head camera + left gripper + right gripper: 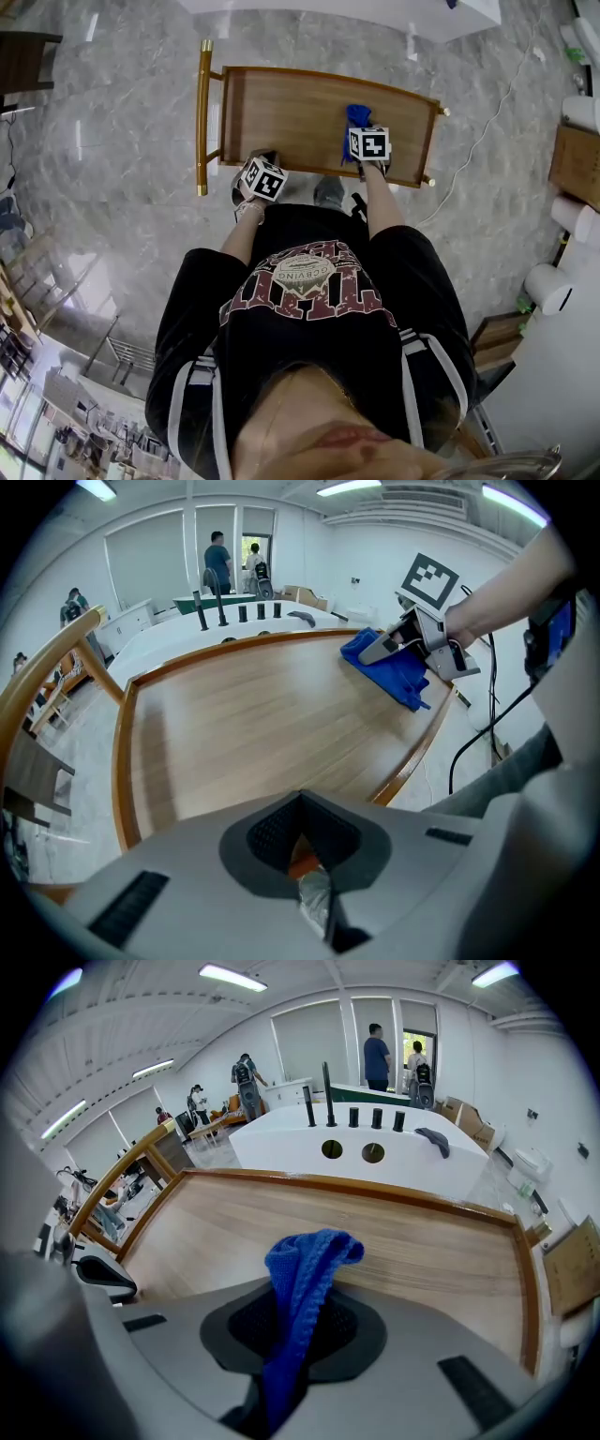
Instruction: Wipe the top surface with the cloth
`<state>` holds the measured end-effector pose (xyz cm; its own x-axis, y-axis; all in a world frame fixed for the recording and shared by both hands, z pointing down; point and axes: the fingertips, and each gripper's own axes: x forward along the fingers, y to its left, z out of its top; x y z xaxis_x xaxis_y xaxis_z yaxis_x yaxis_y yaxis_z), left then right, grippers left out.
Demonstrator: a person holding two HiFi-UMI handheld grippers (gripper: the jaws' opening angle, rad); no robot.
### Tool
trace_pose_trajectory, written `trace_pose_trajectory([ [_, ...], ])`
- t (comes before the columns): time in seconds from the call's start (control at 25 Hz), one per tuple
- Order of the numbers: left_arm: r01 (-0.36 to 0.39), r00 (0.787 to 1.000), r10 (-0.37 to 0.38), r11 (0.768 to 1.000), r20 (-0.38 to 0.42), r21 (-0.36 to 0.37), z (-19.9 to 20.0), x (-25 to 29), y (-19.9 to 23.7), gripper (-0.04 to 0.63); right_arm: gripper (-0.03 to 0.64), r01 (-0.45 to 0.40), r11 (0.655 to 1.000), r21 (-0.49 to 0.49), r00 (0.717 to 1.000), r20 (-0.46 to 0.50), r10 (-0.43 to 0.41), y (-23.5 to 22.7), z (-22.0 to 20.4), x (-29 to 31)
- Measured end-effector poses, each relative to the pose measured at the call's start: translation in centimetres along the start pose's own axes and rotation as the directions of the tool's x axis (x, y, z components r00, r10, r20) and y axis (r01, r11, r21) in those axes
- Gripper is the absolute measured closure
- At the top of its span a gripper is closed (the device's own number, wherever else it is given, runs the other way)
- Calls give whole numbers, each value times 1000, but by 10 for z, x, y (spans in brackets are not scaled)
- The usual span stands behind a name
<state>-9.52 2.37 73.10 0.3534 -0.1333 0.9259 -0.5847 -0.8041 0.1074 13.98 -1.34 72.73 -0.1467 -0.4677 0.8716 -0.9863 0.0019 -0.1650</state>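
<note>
Right tool [289, 1340] pinching cloth [307, 1265], tabletop [394, 1237] open to left

We lose the lower end of the cloth [309, 1255] between the right tongs [286, 1354]; overhead, their marker cube [369, 143] covers part of it.

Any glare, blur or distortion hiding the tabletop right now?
Head view: light streaks glint on the floor; the wooden top is evenly lit. Left gripper view: sharp, fisheye bows the top's rim. Right gripper view: sharp; the blue cloth hides some near surface.
</note>
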Motion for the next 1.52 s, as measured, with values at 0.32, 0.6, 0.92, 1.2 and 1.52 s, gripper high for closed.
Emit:
trace_pose_trajectory([
  [0.32, -11, 1000, 11, 1000, -1, -22, -10, -8, 7, 549, 561, -7, 998, -55, 1000, -7, 6, 17, 4, 4],
  [0.6, -18, 1000, 18, 999, 0, -35, -18, -12, 14, 549, 561, -23, 998, -59, 1000, -5, 22, 31, 9, 10],
  [0.92, -33, 999, 33, 999, 10, -25, -27, -18, 22, 549, 561, -45, 996, -81, 999, -1, 45, 55, 14, 17],
  [1.2, -45, 999, 47, 997, 27, -57, -32, -26, 33, 549, 561, -79, 991, -109, 997, -8, 79, 80, 20, 25],
  [1.52, -52, 998, 55, 995, 30, -80, -39, -33, 40, 548, 561, -106, 987, -123, 994, -10, 106, 95, 24, 30],
])
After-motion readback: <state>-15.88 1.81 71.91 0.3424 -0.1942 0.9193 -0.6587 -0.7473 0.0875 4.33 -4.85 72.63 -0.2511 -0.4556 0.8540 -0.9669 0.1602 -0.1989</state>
